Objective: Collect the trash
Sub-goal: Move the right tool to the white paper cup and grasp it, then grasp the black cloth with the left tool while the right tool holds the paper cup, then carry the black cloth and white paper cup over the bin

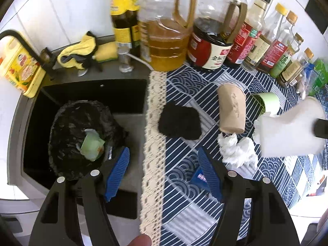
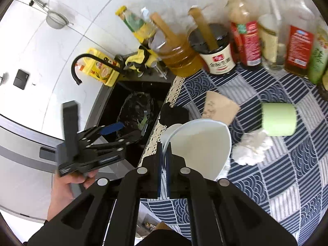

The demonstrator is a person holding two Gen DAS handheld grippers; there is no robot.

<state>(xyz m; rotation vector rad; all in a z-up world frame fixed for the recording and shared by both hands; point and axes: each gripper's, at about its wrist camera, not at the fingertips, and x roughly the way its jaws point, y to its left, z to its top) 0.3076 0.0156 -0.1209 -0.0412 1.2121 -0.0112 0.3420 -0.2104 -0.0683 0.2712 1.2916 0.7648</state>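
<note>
Right claw is clamped on the rim of a white cup, lifted over the bench near its sink-side edge. Left claw is spread apart with nothing in it, straddling that edge beside the bin in the sink. Brown cup, green cup and tissue wads lie on the bench toward the bottles at the back edge.

Each gripper is built from matte black linkage arms with triangular cut-outs, joined by round silver pivot pins at the bottom of the frame. The left gripper is fitted with ribbed blue pads, and the right gripper with dark blue pads. A dark sleeve is seen at the lower left of the right wrist view.
</note>
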